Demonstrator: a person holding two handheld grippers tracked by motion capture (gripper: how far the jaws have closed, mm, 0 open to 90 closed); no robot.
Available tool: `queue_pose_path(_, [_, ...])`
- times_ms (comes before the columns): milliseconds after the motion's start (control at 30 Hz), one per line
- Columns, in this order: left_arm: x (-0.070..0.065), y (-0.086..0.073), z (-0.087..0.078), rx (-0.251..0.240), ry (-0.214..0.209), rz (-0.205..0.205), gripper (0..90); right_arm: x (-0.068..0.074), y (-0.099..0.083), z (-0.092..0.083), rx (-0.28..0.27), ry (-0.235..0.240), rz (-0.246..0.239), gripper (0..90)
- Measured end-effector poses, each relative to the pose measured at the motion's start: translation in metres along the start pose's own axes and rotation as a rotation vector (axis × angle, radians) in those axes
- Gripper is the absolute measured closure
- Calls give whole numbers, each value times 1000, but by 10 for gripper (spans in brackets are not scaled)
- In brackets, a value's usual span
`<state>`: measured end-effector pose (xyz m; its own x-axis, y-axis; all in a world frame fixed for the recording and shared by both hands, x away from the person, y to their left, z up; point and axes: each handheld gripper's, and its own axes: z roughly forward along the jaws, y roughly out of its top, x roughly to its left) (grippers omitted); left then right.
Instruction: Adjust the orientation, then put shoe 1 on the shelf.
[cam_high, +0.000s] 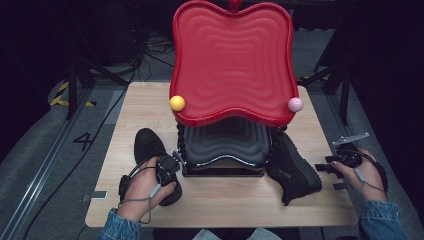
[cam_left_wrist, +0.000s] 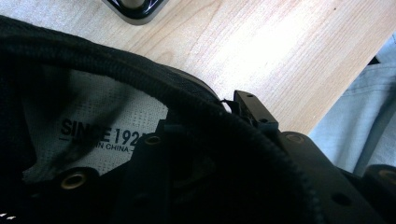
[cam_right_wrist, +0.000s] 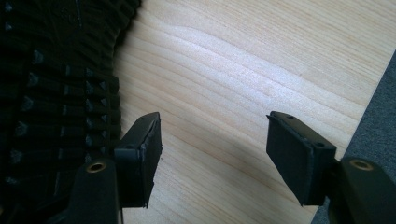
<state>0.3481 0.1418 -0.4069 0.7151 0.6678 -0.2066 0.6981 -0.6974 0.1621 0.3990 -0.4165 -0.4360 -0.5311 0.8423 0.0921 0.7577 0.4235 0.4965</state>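
Note:
Two black lace-up shoes lie on the wooden table (cam_high: 230, 200). On the left shoe (cam_high: 147, 142) sits my left gripper (cam_high: 167, 167), over its heel opening. In the left gripper view one jaw is inside the shoe above the printed insole (cam_left_wrist: 93, 121) and the other is outside, so the left gripper (cam_left_wrist: 205, 121) is shut on the padded collar (cam_left_wrist: 187, 100). The right shoe (cam_high: 292, 167) lies toe-forward at the right. Just right of it my right gripper (cam_high: 325, 167) is held open. In its own view the right gripper (cam_right_wrist: 212, 140) hangs over bare wood, with the shoe's laces (cam_right_wrist: 51, 93) to the left.
A red apple-shaped tray (cam_high: 232, 60) stands on a black stepped stand (cam_high: 225, 145) between the shoes. A yellow ball (cam_high: 177, 103) and a pink ball (cam_high: 295, 104) mark its front corners. The table's right edge (cam_right_wrist: 369, 79) is close to my right gripper.

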Motion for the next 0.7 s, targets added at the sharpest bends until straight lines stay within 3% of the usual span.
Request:
queue_pose_path(300, [-3, -1, 0, 3, 7, 4, 695, -1, -1, 0, -4, -16, -16, 372])
queue_pose_path(600, [1, -6, -2, -34, -44, -20, 764, -2, -4, -1, -9, -3, -14, 393])
queue_pose_path(700, [-8, -6, -2, -23, -6, -24, 818, -2, -5, -1, -6, 0, -15, 394])
